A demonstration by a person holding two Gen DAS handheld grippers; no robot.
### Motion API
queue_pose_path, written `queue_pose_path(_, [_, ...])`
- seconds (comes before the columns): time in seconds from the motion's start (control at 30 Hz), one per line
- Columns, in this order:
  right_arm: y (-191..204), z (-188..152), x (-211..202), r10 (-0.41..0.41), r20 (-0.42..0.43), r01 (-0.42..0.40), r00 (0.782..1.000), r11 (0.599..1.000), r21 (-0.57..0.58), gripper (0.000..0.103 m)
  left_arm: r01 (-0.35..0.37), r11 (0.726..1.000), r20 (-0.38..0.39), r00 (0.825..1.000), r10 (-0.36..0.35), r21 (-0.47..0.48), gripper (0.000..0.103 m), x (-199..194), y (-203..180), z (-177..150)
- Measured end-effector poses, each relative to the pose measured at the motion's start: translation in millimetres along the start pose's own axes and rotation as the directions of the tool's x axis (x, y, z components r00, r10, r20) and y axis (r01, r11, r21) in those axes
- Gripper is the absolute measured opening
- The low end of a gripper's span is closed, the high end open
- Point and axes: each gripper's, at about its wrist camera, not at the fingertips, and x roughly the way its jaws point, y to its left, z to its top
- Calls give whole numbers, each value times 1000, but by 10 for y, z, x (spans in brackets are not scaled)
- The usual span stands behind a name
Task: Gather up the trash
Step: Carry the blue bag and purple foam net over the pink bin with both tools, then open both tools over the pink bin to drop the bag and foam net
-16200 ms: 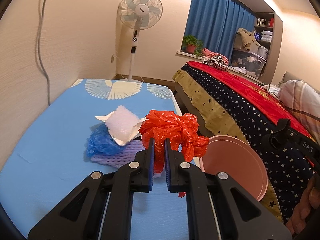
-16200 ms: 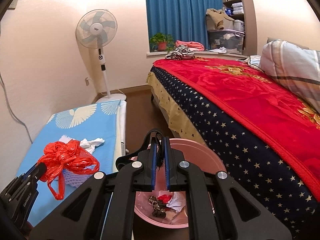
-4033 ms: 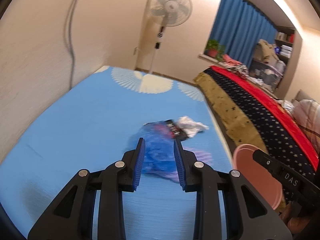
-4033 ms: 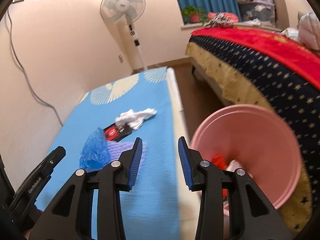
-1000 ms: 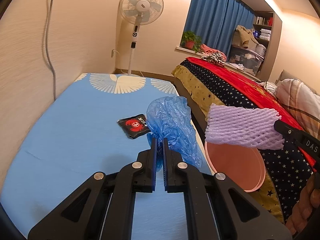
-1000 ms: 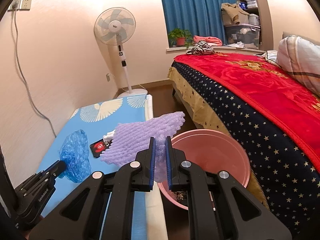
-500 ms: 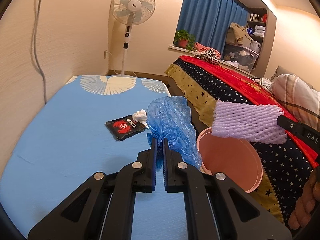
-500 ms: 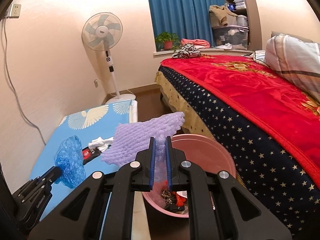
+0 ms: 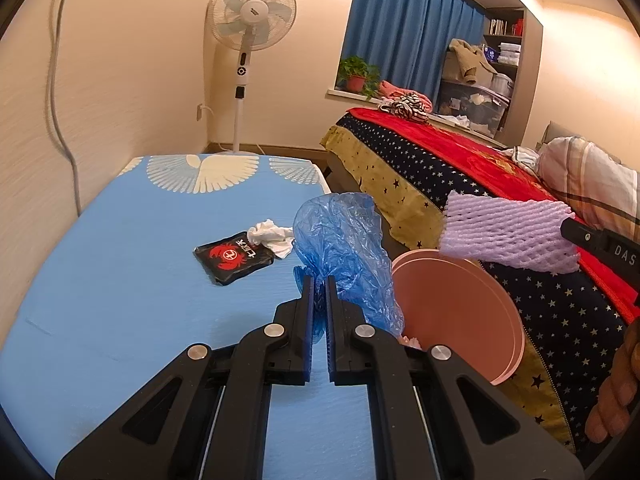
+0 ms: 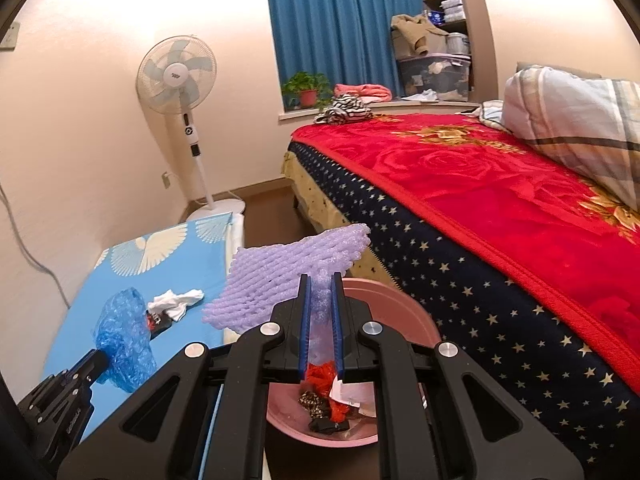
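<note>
1. as i count from my two wrist views, two pieces of trash are in my grip and two lie loose on the blue mat [image 9: 120,280]: one black packet [image 9: 234,257] with a red emblem and one crumpled white tissue [image 9: 272,236], touching each other.
2. my left gripper [image 9: 319,284] is clamped on the single blue plastic bag [image 9: 344,248], which bulges up and to the right of the fingertips, above the mat's right edge and just beside the bin.
3. my right gripper [image 10: 320,284] is pinched onto the one purple foam net [image 10: 288,272]; the net fans out to the left and ahead of the fingertips, hanging above the bin's near rim.
4. one pink bin [image 10: 404,312] stands on the floor between mat and bed [image 10: 480,200], directly below my right gripper.
5. inside the bin i see red plastic, white paper and something dark, though i cannot count those pieces surely.
</note>
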Motion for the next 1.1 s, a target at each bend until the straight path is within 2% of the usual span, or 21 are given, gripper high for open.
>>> queue_pose_path(0.47, [-69,1,29,-79,36,80,996,997,-11,10,34,999,-8,999,-34,27,5,113,-180,9])
queue_pose_path(1.1, [-336,-26,236,-192,20,191,981,981,23,10,119,991,-56,992,-115,64,5,486,-635,-61])
